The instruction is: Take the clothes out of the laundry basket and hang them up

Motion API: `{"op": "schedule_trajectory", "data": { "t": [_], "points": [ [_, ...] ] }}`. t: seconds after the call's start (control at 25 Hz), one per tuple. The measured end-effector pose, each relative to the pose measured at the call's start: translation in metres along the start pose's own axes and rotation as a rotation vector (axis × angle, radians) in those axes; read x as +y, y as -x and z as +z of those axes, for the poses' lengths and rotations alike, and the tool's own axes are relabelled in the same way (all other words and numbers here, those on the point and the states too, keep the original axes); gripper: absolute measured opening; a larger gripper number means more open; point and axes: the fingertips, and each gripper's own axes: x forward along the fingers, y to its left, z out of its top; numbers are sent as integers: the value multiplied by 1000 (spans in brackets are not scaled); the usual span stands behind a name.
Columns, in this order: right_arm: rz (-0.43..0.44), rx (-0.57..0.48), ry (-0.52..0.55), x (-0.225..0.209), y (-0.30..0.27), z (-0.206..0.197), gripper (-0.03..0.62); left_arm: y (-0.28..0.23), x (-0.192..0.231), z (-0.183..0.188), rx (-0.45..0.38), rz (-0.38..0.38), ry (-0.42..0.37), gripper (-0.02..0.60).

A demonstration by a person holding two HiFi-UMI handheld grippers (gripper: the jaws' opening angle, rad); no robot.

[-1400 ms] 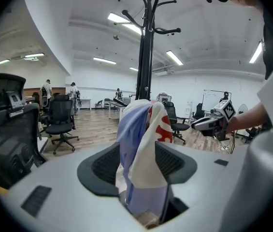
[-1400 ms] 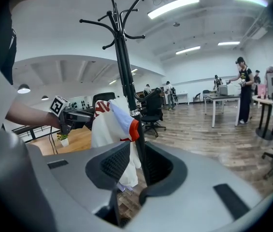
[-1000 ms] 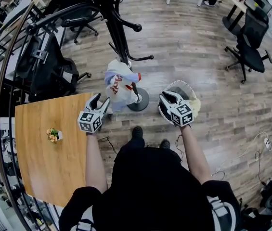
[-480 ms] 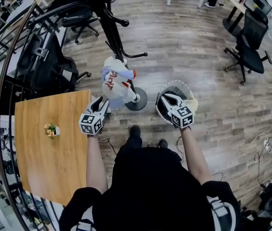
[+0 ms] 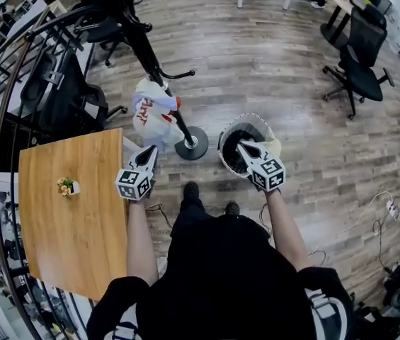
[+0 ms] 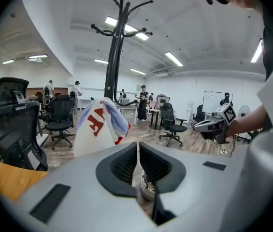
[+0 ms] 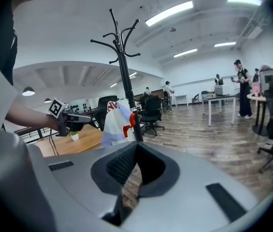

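**Grippers shut and empty; next garment not yet taken**

Left gripper [image 5: 151, 150]: the jaws have just been closing and now meet with nothing between them. It is held level-ish beside the table [image 5: 72, 218] corner, nose toward the stand [image 5: 143, 44].

Right gripper [image 5: 241, 144]: the jaws have also just been closing, the ribbed pads are together, and it is empty. It hangs over the basket [image 5: 244, 117].

Task items: one garment [image 5: 151, 115] is already draped on the stand's pole, clear of the floor [image 5: 292, 69]. The basket stands on the floor just right of the stand's round base. Its inside reads dark, and whether that is cloth cannot be confirmed. A yellow cloth [image 5: 275, 147] laps over its near right rim.

Recommendation: the next pick appears due.
- Open the right jaws wide before lowering into the basket.
- Pinch a fold rather than a single edge.
- Lift straight up so nothing drags on the rim.
- Keep the left gripper free to spread the item at a hook.

Materials:
- The garment is soft, limp white fabric with red print and lilac sleeves, likely to slide off a bare pole.
- The stand is a slim black metal pole with curved hooks.
- The basket is round and pale-rimmed.
- The floor is smooth wood plank.
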Motion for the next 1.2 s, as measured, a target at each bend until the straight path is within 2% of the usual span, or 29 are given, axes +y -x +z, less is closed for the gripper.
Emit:
{"op": "schedule_trajectory", "data": {
  "t": [0.16, 0.36, 0.68, 0.84, 1.2],
  "points": [
    [-28, 8, -13, -17, 37, -20, 5, -11, -35, -9, 15, -11, -4, 31],
    [-98, 19, -56, -48, 95, -53, 5, -36, -91, -16, 56, -77, -37, 31],
    [-209, -7, -130, -89, 163, -84, 5, -82, -159, 7, 62, -186, -118, 31],
    [-251, -11, -167, -101, 185, -99, 5, -101, -191, 7, 89, -253, -149, 31],
    [-367, -11, -250, -116, 210, -125, 5, -146, -220, -3, 143, -379, -177, 31]
  ]
}}
